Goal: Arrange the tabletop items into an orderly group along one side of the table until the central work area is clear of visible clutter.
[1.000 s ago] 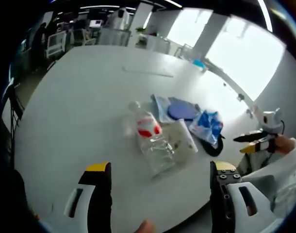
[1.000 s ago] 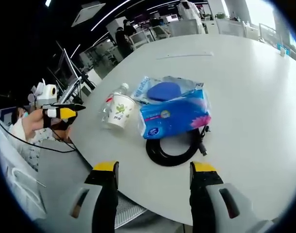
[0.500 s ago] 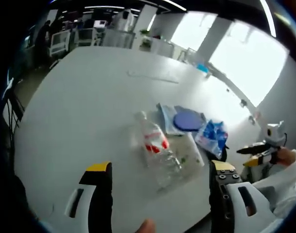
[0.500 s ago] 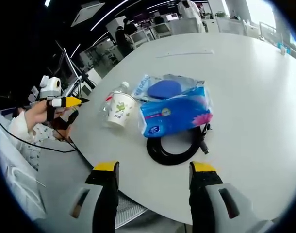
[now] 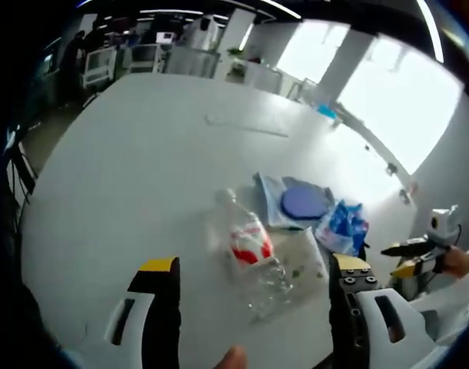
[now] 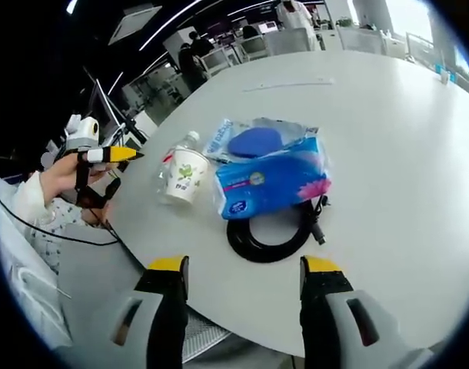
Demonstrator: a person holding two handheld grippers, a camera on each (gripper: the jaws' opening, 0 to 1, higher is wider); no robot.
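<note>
Near the table's edge, on the person's side, the items sit in one tight cluster. Right gripper view: paper cup upright, green print on its side; clear water bottle lying just behind it, touching or nearly so. Beside the cup, a blue tissue pack lies flat, its near edge overlapping a black coiled cable. Behind the tissue pack, a clear plastic bag with a blue disc inside.

Left gripper view, same cluster from the other side: bottle on its side with red label up, cap pointing away; cup blurred against it; bagged blue disc and tissue pack beyond.

White round table otherwise bare except a thin pale strip lying far across it.

Right gripper: jaws apart, nothing between them, hovering off the table edge short of the cable. Left gripper: jaws spread wide, empty, above the near edge, bottle framed between them but apart from both. Left gripper also seen at the left in the right gripper view, held in a hand, yellow tips close to the table rim.

Office desks and ceiling lights in the background.
</note>
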